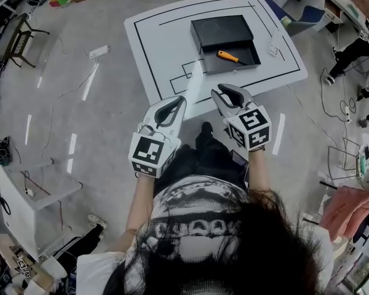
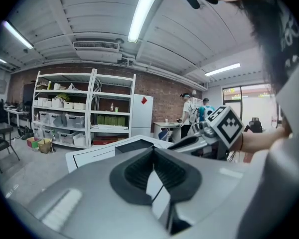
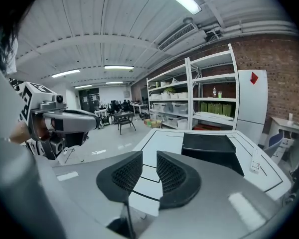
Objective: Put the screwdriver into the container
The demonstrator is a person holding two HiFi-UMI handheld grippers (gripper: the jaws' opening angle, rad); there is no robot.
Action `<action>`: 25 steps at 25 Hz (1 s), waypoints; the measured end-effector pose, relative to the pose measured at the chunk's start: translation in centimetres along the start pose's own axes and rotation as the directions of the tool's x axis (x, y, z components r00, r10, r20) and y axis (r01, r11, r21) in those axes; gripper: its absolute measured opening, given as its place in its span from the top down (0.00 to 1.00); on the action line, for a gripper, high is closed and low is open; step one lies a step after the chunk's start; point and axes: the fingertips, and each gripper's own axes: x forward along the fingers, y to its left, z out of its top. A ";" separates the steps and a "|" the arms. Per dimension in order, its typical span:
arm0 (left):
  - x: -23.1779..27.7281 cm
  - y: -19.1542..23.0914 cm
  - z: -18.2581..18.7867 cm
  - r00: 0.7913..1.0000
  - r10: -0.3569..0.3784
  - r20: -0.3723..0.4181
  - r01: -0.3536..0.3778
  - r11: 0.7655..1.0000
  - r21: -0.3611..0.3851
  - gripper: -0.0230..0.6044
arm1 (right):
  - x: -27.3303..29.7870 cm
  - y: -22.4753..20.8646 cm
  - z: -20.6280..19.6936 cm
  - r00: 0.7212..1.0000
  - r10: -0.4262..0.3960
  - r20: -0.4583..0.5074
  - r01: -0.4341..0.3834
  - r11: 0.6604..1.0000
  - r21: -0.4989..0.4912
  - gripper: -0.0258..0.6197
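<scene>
Screwdriver [image 1: 229, 56] sat inside black container [image 1: 249, 49], upper centre, on desk [image 1: 154, 48]. Light, stiff, slick shaft probably (grab orange handle). Left gripper [image 1: 174, 105] jaws clenched, empty; right gripper [image 1: 226, 92] jaws parted, empty.

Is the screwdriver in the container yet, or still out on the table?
In. The head view shows the screwdriver lying on the floor of the open black container, inside its walls.

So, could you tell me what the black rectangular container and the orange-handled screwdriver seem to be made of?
Black rectangular container: probably matte plastic, possibly painted metal; its flat faces show no glare. Orange-handled screwdriver: handle looks like bright plastic; thin dark shaft, likely metal, too small to confirm.
</scene>
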 end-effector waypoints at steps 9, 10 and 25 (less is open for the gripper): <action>-3.1 -1.2 -1.6 0.999 -0.039 0.018 0.040 0.999 -0.021 0.96 | -2.3 4.9 -0.5 1.000 -0.005 -0.003 0.005 1.000 -0.026 0.83; -3.3 -1.4 -1.5 0.999 -0.044 0.023 0.044 0.999 -0.022 0.96 | -2.5 5.2 -0.5 1.000 -0.003 -0.003 0.003 1.000 -0.029 0.83; -4.2 -7.0 0.2 0.999 -0.023 0.044 0.024 1.000 -0.012 0.96 | -7.9 5.8 -0.6 0.998 0.046 0.036 -0.044 0.998 -0.051 0.87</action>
